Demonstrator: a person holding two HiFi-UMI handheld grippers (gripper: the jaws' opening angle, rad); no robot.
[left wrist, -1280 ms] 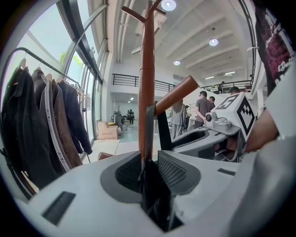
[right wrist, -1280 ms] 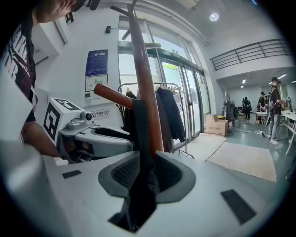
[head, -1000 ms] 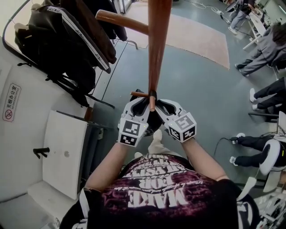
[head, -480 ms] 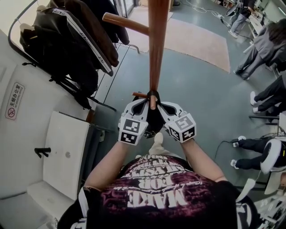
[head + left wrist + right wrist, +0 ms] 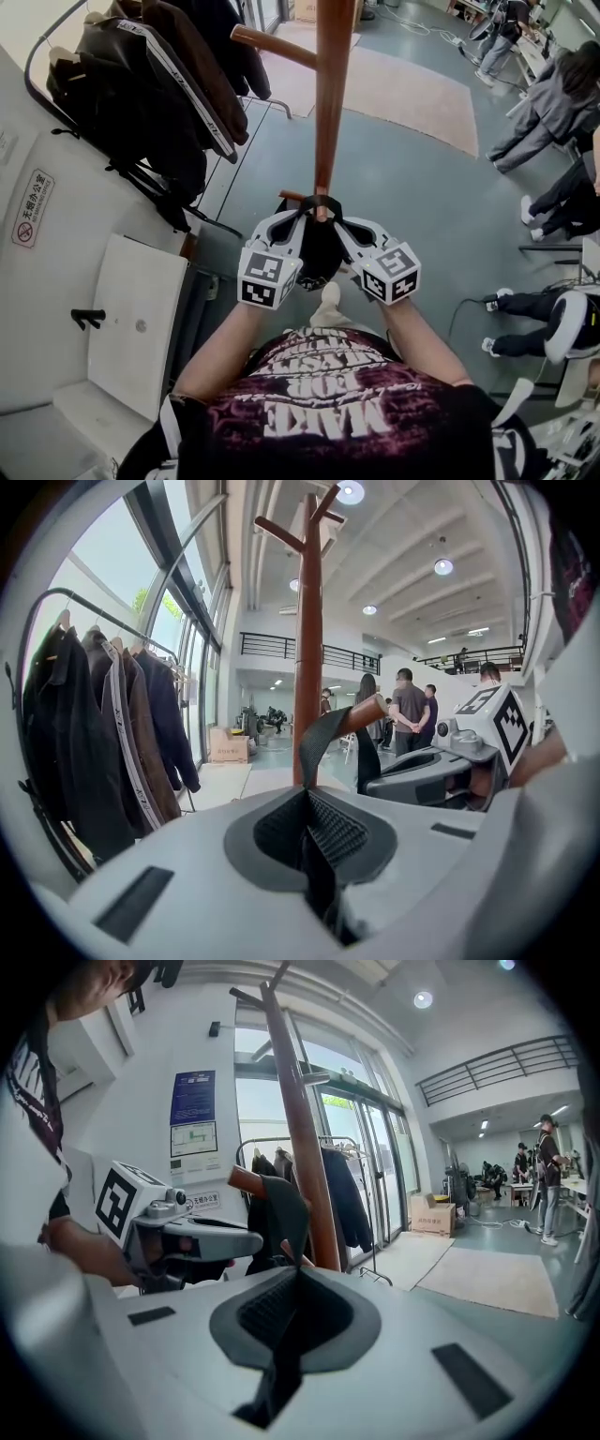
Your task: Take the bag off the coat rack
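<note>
Since the earlier frame our right tongs [image 5: 341, 225] have shut on the bag strap [image 5: 281, 1211]; left tongs [image 5: 302, 219] pinch it too. We judge the bag [image 5: 322, 253] still hooked on the coat rack peg [image 5: 369, 714]; lifting remains.

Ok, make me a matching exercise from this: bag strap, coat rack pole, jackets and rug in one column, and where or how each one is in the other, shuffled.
Column one
1. bag strap
2. coat rack pole
3. jackets
4. rug

Column two
A. lying flat on the floor
B. hanging in a row, mostly dark
C. upright, brown wood
D. looped over a wooden peg, clamped by the left gripper and the right gripper

Pairs: 1-D, 2-C, 3-B, 4-A
</note>
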